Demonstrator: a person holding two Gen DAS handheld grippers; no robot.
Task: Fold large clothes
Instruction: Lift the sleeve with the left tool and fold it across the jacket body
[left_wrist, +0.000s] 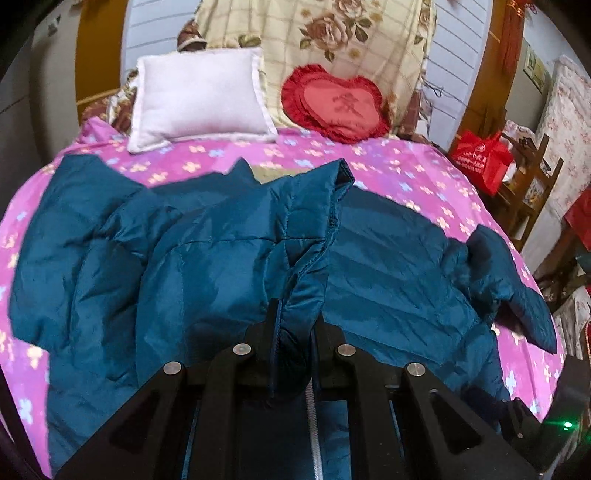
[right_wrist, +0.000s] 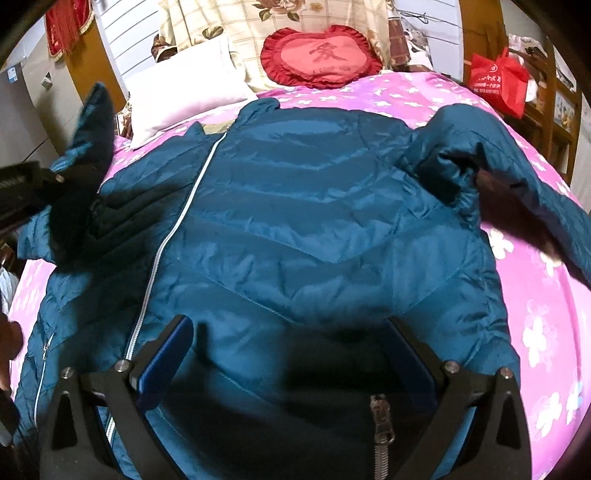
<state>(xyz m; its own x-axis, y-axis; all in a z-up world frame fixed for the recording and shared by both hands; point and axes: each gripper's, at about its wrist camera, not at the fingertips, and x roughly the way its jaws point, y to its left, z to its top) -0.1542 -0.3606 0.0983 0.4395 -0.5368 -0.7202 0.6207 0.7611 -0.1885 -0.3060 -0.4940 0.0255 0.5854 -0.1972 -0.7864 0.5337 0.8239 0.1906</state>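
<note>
The blue jacket (right_wrist: 295, 221) lies spread on the pink bed (right_wrist: 535, 295), collar toward the pillows. The left gripper (left_wrist: 295, 325) pinches its front edge. The right gripper (right_wrist: 295, 354) has its jaws spread wide.

Indoor light, fairly dim, warm-ish; I can't tell the source. Both fisheye views bend hard at the edges w/ black vignette in the corners. The jacket (left_wrist: 221, 258) shows soft sheen on its quilting, no harsh glare. In right wrist view a dark shadow sits on the fabric just ahead of the right gripper (right_wrist: 291, 350), and the left gripper (right_wrist: 33, 192) at frame edge is blurred. Bed sheet (left_wrist: 406, 177) looks a bit washed out. Green LED glow low right in left view. Background soft, noisy.
</note>
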